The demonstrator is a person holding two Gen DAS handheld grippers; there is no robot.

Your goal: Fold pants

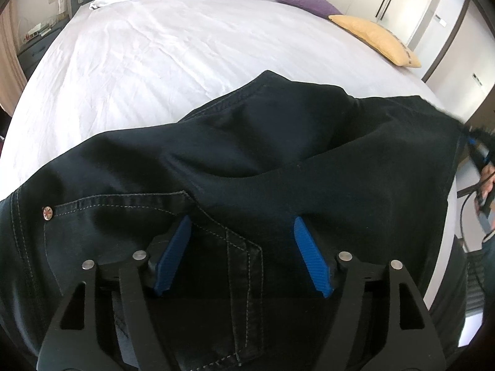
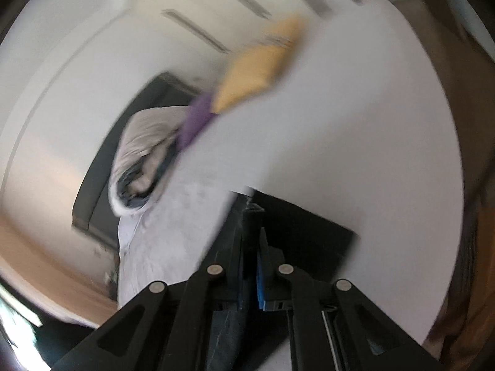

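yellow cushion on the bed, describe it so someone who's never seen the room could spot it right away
Start at the big bed with the white sheet. Along its right edge, near the cupboard doors, two small cushions lie end to end. The yellow cushion is the one closer to the dark pants; its neighbour, the purple cushion, sits farther up toward the headboard.

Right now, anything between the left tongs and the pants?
Nothing visible. The left tongs stand open directly over the pants at the pocket seam, blue pads either side of the dark cloth. The yellow cushion lies far off on the sheet.
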